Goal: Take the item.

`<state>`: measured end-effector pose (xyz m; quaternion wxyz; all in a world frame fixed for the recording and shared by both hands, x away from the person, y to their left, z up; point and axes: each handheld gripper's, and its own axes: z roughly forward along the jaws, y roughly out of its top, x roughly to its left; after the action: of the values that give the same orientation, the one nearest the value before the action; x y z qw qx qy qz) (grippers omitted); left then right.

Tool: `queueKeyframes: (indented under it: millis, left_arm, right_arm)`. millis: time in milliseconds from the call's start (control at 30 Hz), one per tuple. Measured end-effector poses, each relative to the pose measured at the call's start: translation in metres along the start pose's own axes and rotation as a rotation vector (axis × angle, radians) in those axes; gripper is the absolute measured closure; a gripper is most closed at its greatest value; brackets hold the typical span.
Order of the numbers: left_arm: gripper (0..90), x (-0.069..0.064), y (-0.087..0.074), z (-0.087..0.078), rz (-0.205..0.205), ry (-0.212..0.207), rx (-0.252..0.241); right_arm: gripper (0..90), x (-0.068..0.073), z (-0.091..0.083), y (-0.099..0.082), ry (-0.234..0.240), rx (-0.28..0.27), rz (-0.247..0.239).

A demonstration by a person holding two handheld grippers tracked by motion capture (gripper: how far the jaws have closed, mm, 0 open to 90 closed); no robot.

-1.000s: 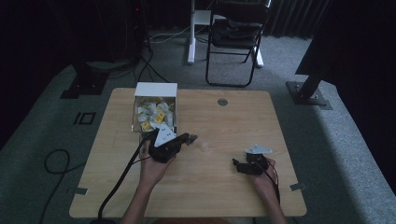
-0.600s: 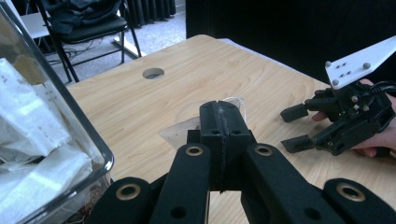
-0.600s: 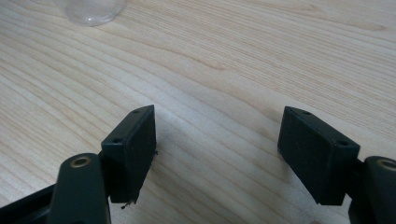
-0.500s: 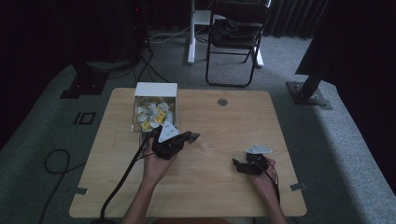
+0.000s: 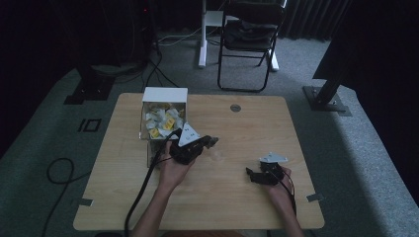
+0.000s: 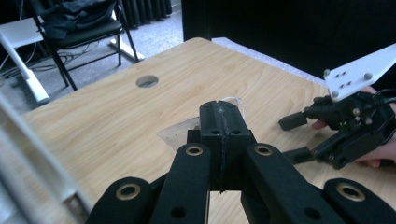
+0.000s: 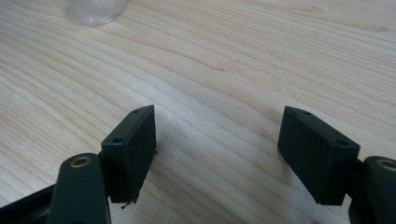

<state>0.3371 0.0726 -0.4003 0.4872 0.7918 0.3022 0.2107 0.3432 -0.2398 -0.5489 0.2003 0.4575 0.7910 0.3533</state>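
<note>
Now R gripper [image 5: 252, 176] sits at 5 o'clock, jaws wide, empty. L gripper [image 5: 213, 141], shut on what looks like a sachet [image 6: 231, 99], has slid from box [image 5: 164, 95] at 11 toward centre. So pick's prob done; clear cup [image 6: 180, 133] just ahead.

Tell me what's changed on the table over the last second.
The left gripper has moved right, away from the box of packets toward the table's middle, jaws shut on a small clear, crinkly packet with a thin string, as far as the left gripper view shows. The right gripper stayed put, jaws open over bare wood. Box and table are unchanged.
</note>
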Motion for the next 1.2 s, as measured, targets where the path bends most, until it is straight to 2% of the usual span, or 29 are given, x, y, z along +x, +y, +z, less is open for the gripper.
queueKeyframes:
  millis: [300,633,1200]
  left_arm:
    - [90.0,-0.001,0.004,0.015,-0.015,-0.012,0.001]
    - [90.0,0.002,0.002,0.025,-0.031,0.017,0.011]
    - [90.0,-0.008,0.008,0.044,0.004,0.043,0.016]
  right_arm:
    - [27.5,0.0,0.0,0.0,0.0,-0.001,-0.001]
    - [27.5,0.0,0.0,0.0,0.0,-0.001,-0.002]
    - [27.4,0.0,0.0,0.0,0.0,-0.001,-0.001]
